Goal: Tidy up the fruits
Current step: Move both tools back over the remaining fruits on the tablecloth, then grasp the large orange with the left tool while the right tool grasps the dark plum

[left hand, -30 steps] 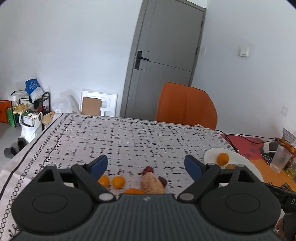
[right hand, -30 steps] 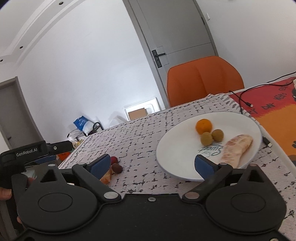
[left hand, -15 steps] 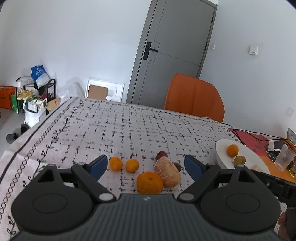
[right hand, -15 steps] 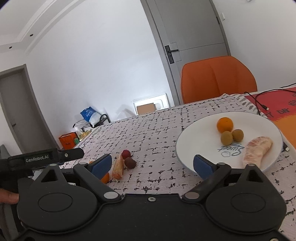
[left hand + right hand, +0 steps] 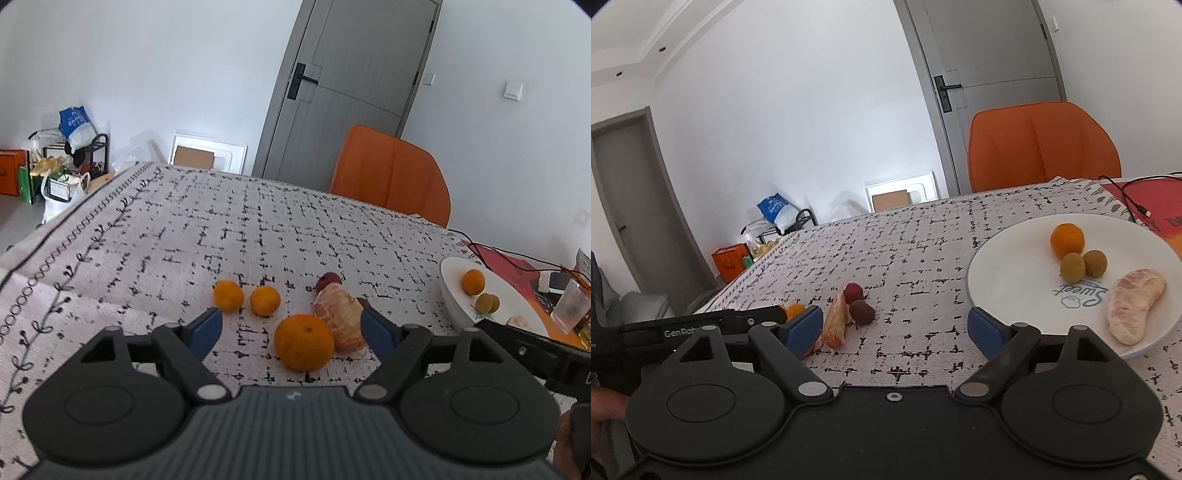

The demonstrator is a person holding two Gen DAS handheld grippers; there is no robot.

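Observation:
My left gripper (image 5: 291, 330) is open and empty, hovering just above the patterned tablecloth. A big orange (image 5: 303, 341) and a peeled citrus piece (image 5: 341, 319) lie between its fingers. Two small oranges (image 5: 229, 296) (image 5: 265, 300) and a red fruit (image 5: 328, 279) lie just beyond. My right gripper (image 5: 895, 328) is open and empty, left of the white plate (image 5: 1004, 266). The plate holds an orange (image 5: 1066, 240), two green-brown fruits (image 5: 1072, 267) and a peeled segment (image 5: 1134, 304). The peeled piece (image 5: 835, 319) and two dark red fruits (image 5: 861, 312) lie by its left finger.
An orange chair (image 5: 391, 177) stands at the table's far edge. A clear plastic cup (image 5: 570, 308), cables and a red mat (image 5: 1137, 195) lie to the right of the plate. The table's left edge (image 5: 44, 240) drops off to floor clutter.
My left gripper has pulled back and risen, so the big orange and peeled piece now show between its fingers. My right gripper has shifted left, away from the plate.

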